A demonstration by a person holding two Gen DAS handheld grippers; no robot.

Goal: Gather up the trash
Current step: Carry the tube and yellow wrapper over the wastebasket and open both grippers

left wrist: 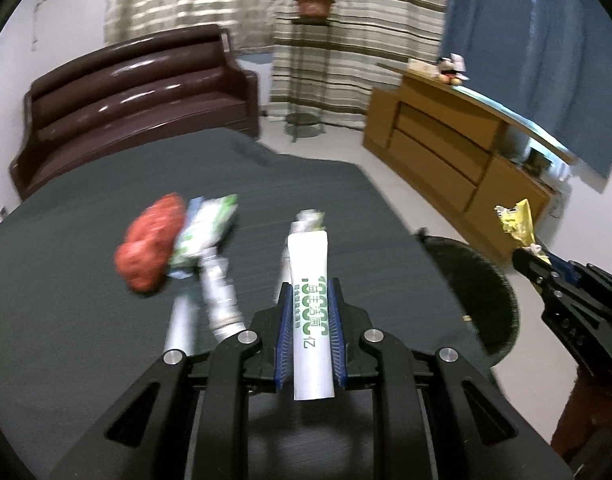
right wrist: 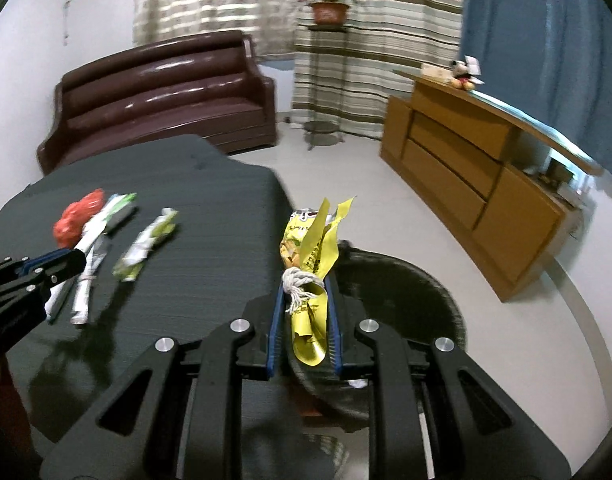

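My left gripper [left wrist: 309, 292] is shut on a white tube-shaped wrapper [left wrist: 310, 312] with green print, held above the dark table [left wrist: 85, 340]. My right gripper [right wrist: 304, 280] is shut on a crumpled yellow wrapper [right wrist: 312, 280] with white string, above the black round bin [right wrist: 406, 292] at the table's right edge. On the table lie a red crumpled bag [left wrist: 151, 244], a green-white wrapper [left wrist: 201, 232], silver-white packets [left wrist: 219, 300] and another green wrapper [right wrist: 145, 246]. The right gripper shows in the left wrist view [left wrist: 524, 258], the left in the right wrist view [right wrist: 71, 264].
The black bin [left wrist: 482, 292] stands on the floor right of the table. A brown sofa [left wrist: 133, 108] is behind the table. A wooden cabinet [left wrist: 458, 156] runs along the right wall, with a plant stand [left wrist: 310, 60] by the curtains.
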